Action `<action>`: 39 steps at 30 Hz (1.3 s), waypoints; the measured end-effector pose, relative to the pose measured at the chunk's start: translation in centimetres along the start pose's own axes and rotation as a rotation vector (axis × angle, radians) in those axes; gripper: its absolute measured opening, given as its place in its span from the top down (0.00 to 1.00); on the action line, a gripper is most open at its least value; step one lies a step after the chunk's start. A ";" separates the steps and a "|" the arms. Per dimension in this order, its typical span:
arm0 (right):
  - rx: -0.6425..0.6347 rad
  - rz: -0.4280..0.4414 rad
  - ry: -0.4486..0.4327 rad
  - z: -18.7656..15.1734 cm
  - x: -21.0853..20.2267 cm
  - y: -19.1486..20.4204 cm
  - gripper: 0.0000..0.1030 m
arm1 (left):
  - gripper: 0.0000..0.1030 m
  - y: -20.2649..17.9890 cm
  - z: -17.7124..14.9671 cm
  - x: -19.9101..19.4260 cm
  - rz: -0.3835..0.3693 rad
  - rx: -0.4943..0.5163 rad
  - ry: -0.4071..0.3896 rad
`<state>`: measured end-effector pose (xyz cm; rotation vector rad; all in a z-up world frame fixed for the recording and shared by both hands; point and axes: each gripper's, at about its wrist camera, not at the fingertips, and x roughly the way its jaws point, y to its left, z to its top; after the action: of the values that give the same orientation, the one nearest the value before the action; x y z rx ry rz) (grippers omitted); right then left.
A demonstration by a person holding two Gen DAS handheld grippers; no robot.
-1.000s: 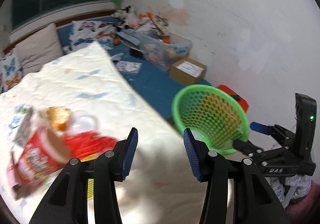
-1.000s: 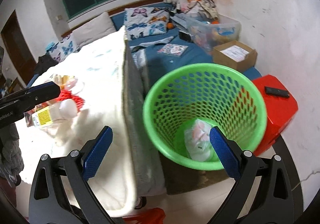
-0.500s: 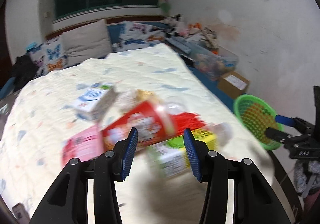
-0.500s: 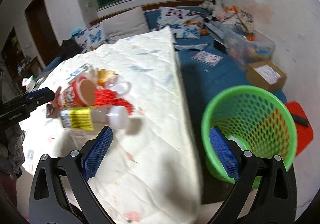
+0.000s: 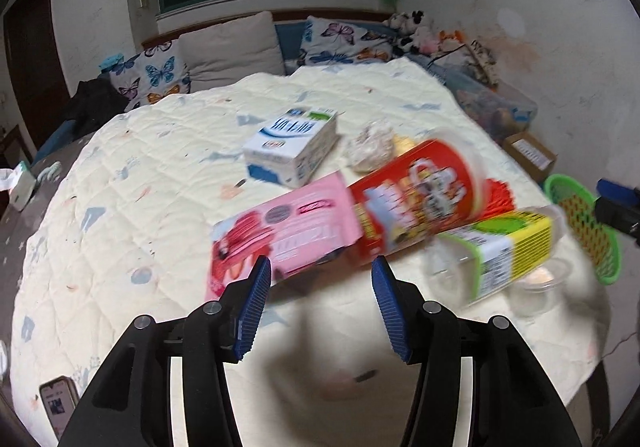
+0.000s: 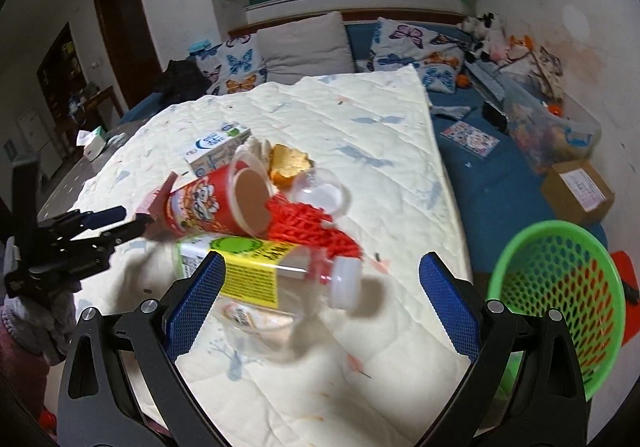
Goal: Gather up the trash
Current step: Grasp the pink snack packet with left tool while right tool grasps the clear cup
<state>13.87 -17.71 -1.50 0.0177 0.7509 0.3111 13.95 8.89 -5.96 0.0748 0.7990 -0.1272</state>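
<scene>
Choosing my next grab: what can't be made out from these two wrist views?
- Green mesh basket: its contents, right wrist view, hidden by the right gripper arm and the frame edge.
- Red printed cup and pink carton: label text, left wrist view, motion-blurred.
- Clear yellow-labelled bottle: its contents, blurred.

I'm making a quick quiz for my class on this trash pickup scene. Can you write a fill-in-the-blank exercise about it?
1. The mesh basket beside the bed is ____ in colour.
2. The red cup lies on its ____ on the quilt.
3. The clear bottle with the yellow label has a ____ cap.
4. The left claw and the right claw both hold ____.

Missing words: green; side; white; nothing
</scene>
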 end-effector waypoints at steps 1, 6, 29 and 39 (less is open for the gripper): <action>-0.001 0.005 0.001 0.1 0.1 0.2 0.06 | 0.50 0.1 -0.1 0.4 0.017 0.013 0.005; -0.002 0.012 0.011 0.2 0.7 0.4 0.06 | 0.51 0.3 -0.2 2.4 0.081 0.053 0.036; -0.022 0.016 0.071 -1.4 2.3 0.7 0.06 | 0.96 2.0 0.4 0.5 0.158 0.036 -0.039; -0.017 0.047 0.087 -2.6 1.9 1.2 0.06 | 0.97 1.4 1.1 -1.7 0.102 0.003 -0.086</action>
<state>13.06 -16.32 -4.54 0.0058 0.8352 0.3645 13.76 10.34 -3.91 0.1124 0.7080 -0.0350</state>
